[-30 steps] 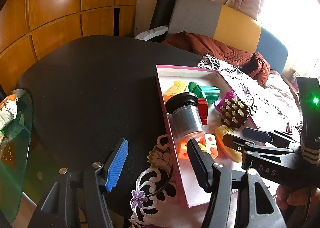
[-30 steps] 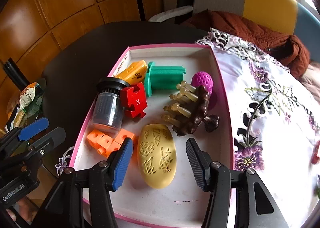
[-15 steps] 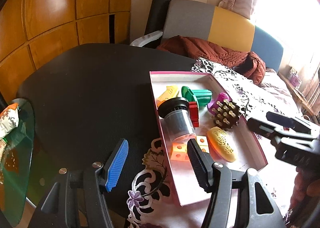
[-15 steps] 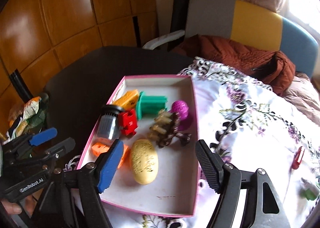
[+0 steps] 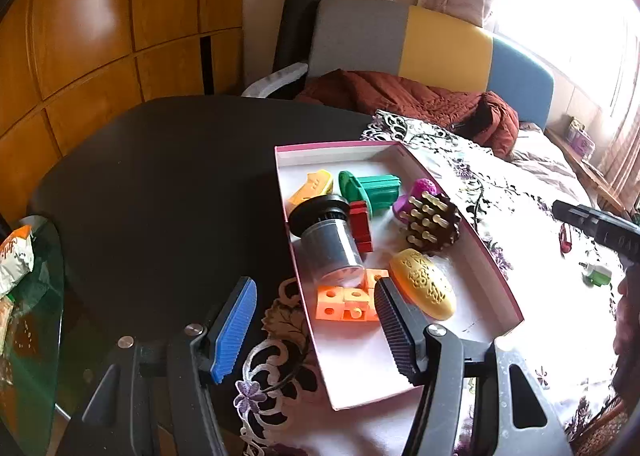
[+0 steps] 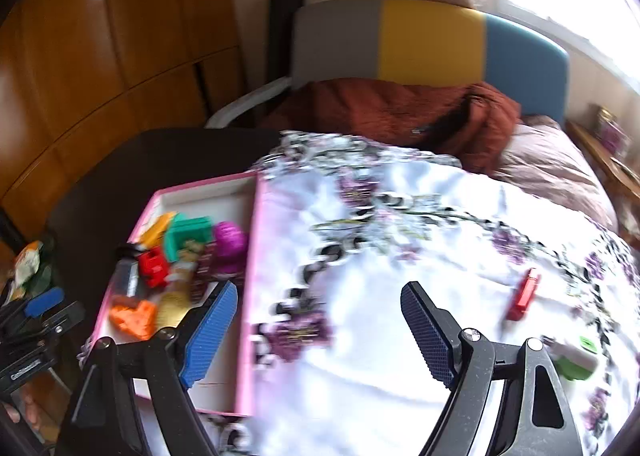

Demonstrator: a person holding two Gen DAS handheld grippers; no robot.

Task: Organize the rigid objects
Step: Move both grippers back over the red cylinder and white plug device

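A pink-rimmed box [image 5: 496,268] [image 6: 256,256] holds several toys: a yellow oval [image 5: 424,284], orange blocks [image 5: 344,302], a black-capped jar [image 5: 328,240], a green piece [image 5: 372,188], a red piece [image 5: 360,224], a brown peg toy [image 5: 432,222] and a purple ball [image 5: 424,188]. My left gripper [image 5: 316,332] is open and empty at the box's near left corner. My right gripper [image 6: 320,332] is open and empty over the floral cloth to the right of the box; it also shows at the right edge of the left wrist view [image 5: 592,222]. A red clip [image 6: 524,296] and a green-and-white object [image 6: 576,356] lie on the cloth.
The box sits where a black table [image 5: 160,184] meets a floral white cloth [image 6: 400,236]. A chair with a rust-coloured jacket [image 5: 408,96] stands behind. A glass side table with a snack packet [image 5: 16,256] is at the far left. Wooden panels line the wall.
My right gripper has pulled back from the box and swung right, so it now looks over the cloth toward the red clip. The left gripper has stayed almost still.
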